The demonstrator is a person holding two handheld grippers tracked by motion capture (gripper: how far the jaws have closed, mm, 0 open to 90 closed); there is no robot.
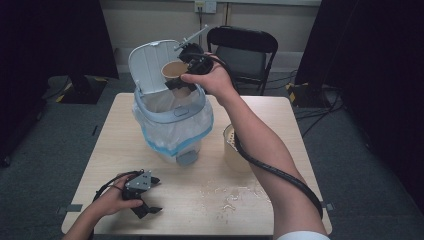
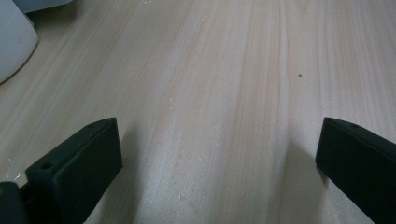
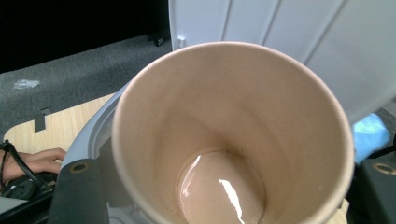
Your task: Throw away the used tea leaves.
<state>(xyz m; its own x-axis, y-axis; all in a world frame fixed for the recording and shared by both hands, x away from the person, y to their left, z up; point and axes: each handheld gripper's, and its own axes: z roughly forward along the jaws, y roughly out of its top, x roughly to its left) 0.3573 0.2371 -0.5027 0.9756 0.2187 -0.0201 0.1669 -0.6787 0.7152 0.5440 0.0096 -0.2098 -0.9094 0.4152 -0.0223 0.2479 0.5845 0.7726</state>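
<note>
Left gripper is resting near the table's near-left corner, jaws spread on nothing, keeping clear; the lidded bin is standing open toward the far-left edge. Right gripper is pinching the paper cup over the bin's mouth, likely for dumping; the cup wall is sitting between both fingers, rim facing the camera.

a pale wooden tabletop carries a white bin lined with a blue bag, a paper cup just right of it, scattered crumbs near the front, and the left tool resting at the front left.
</note>
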